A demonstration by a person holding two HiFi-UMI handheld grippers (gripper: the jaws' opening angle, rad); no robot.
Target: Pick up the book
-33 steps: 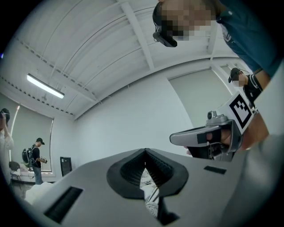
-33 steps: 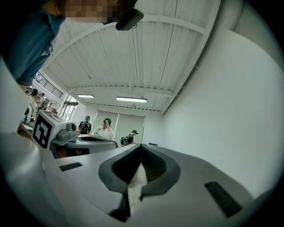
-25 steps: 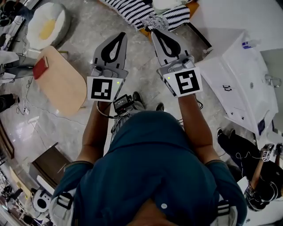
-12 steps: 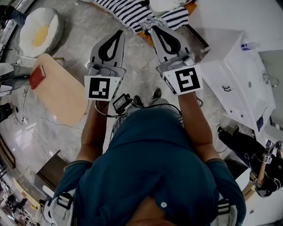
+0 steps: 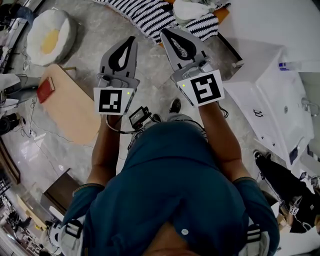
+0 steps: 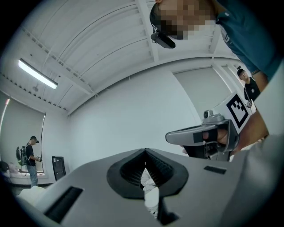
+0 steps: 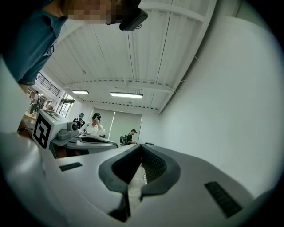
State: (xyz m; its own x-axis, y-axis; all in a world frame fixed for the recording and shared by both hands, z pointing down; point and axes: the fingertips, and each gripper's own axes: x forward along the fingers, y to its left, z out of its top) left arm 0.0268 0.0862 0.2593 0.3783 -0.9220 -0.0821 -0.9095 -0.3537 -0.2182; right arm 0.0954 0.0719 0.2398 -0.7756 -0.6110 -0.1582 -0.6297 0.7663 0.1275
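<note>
Now left gripper (image 5: 132, 40) and right gripper (image 5: 165, 31) farther forward, book (image 5: 45, 90) leftward.

closed red book (image 5: 45, 90) on wooden tabletop (image 5: 75, 112)

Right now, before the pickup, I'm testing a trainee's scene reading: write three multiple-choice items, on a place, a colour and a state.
1. The small red book lies: A on the pale wooden table; B on the grey floor; C on a white cushion.
2. The rumpled cloth ahead is: A plain blue; B black-and-white striped; C green.
3. The left tongs and right tongs are: A wide open; B shut, empty; C gripping the book.
Key: A, it rests on the tabletop; B, its stripes show; B, both jaw pairs meet, nothing held.
</note>
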